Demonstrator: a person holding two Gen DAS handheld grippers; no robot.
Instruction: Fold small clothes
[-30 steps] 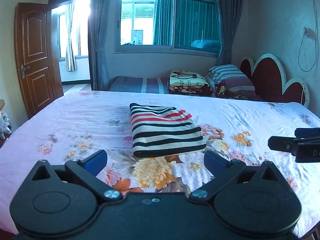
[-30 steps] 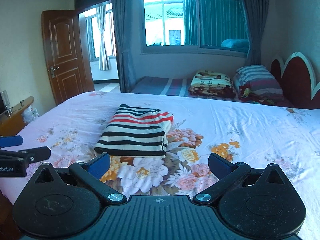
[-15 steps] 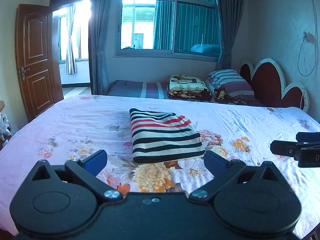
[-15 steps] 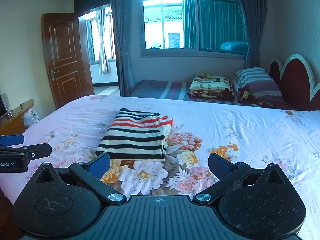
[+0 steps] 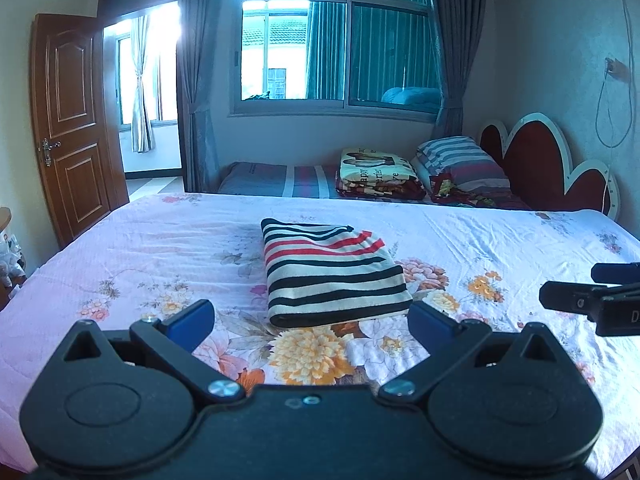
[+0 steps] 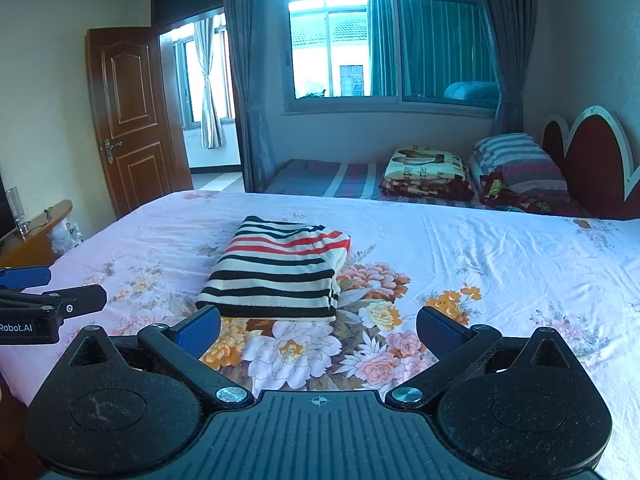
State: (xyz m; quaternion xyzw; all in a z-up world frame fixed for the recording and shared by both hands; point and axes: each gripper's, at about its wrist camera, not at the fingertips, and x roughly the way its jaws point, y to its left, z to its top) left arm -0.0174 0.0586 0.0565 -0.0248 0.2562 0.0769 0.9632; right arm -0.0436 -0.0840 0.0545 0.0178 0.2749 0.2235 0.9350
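A folded garment with black, white and red stripes [image 5: 328,272] lies flat on the floral bedsheet [image 5: 140,248]; it also shows in the right wrist view [image 6: 280,268]. My left gripper [image 5: 311,318] is open and empty, held above the near edge of the bed just short of the garment. My right gripper [image 6: 318,328] is open and empty, to the right of the left one, also short of the garment. Each gripper appears at the edge of the other's view: the right one [image 5: 592,300], the left one [image 6: 44,300].
A second low bed with a folded blanket [image 5: 376,172] and pillows [image 5: 460,160] lies beyond the big bed under the window. A red heart-shaped headboard [image 5: 536,164] is at right. An open wooden door [image 5: 68,120] and a wooden side table [image 6: 36,232] are at left.
Both grippers have drawn back and risen a little from the folded garment, so it looks smaller and farther. The garment has not moved. Both stay open.
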